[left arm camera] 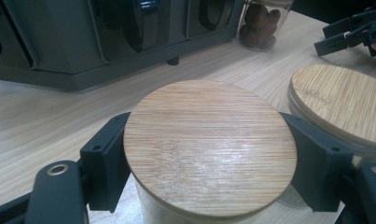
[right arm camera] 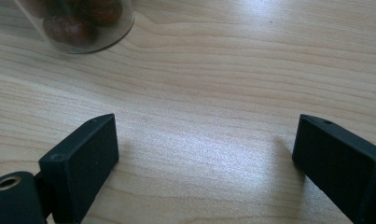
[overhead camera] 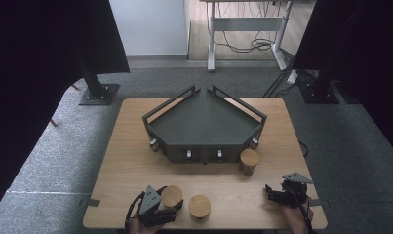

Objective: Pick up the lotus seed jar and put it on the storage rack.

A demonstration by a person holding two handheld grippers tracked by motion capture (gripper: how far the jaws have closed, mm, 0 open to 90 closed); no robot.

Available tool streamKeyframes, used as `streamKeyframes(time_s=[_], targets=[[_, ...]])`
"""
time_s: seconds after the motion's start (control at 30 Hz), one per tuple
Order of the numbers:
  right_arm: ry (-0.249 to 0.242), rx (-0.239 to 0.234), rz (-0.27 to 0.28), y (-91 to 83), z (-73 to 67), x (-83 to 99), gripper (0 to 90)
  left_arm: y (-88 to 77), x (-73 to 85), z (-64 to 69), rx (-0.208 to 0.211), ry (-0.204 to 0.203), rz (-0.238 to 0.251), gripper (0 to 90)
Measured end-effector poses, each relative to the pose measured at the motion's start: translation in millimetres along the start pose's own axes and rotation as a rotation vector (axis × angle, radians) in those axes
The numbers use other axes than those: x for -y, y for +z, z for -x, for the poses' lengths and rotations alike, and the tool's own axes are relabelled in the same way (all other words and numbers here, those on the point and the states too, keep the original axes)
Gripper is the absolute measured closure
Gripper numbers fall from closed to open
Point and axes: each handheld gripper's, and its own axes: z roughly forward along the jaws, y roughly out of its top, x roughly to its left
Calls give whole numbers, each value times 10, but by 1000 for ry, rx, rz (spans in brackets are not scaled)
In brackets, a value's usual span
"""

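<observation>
Tongs on the left (left arm camera: 209, 154) are clamped on a jar with a bamboo lid (left arm camera: 209, 147), their two black jaws pressed against opposite sides just under the lid's rim. In the high view this jar (overhead camera: 171, 196) stands at the near left of the desk (overhead camera: 121, 161), with the left tongs (overhead camera: 161, 207) and the person's hand behind them at the near edge. A second lidded jar (overhead camera: 199, 205) sits just to its right, close but apart; in the left gripper view its lid (left arm camera: 339, 105) shows at the right edge. Farther off, a third jar (overhead camera: 248, 161) holding dark brown round pieces stands just beside the near right corner of the dark grey tray rack (overhead camera: 204, 122) at the middle of the desk. Right tongs (overhead camera: 277, 194) rest at the near right, jaws apart over bare wood, with that third jar (right arm camera: 78, 23) beyond them.
</observation>
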Motion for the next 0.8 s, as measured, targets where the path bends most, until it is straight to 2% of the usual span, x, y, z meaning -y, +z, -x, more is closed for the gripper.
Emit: streamKeyframes(time_s=[0.2,0.8], targets=[[0,0,0,0,0,0,64,-29,-7,21,1,-2,24,237],[0,1,0,0,-1,0,64,-64,-71,15,-10,-7,44,237]])
